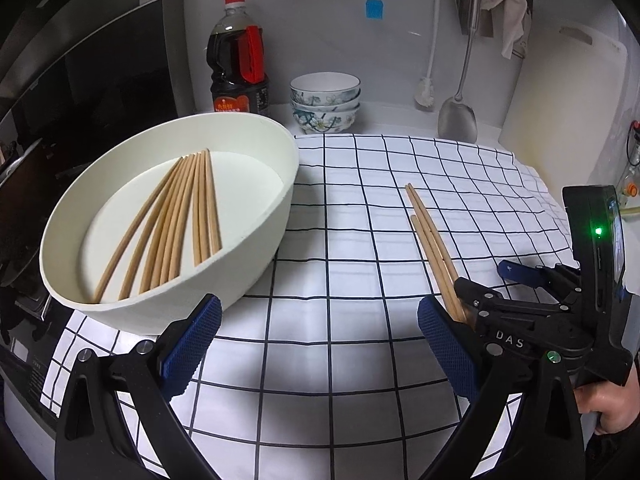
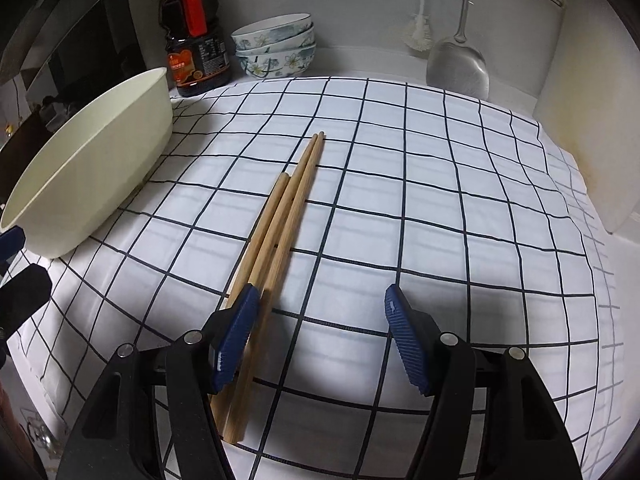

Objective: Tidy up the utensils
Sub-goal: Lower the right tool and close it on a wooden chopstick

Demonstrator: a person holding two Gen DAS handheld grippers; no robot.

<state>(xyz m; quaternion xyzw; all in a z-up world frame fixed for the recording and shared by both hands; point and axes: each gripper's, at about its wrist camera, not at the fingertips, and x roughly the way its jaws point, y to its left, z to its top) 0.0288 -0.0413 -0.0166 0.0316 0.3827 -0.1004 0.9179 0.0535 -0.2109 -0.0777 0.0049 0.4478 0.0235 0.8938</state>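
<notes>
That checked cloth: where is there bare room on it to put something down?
The checked cloth lies bare right of the loose chopsticks, out to the white cutting board, and in front of the metal spatula. The left side is crowded: the cream basin, soy sauce bottle and stacked bowls.

**Basin to the left, loose chopsticks mid-cloth**

A checked cloth [image 2: 400,216] covers the counter [image 1: 400,126]. On its left part sits a basin [image 1: 276,200], with a fan of chopsticks [image 1: 176,216] lying inside on its floor. To the right of the basin, well apart from it, three loose chopsticks [image 2: 280,216] lie side by side on the cloth. Behind the basin, against the back wall, stands a sauce bottle [image 1: 239,60]; just right of the bottle is a stack of bowls [image 1: 325,100]. Further right along the wall hang a brush [image 1: 428,80] and a spatula [image 1: 458,116]. A cutting board [image 1: 568,92] leans at the far right.
</notes>
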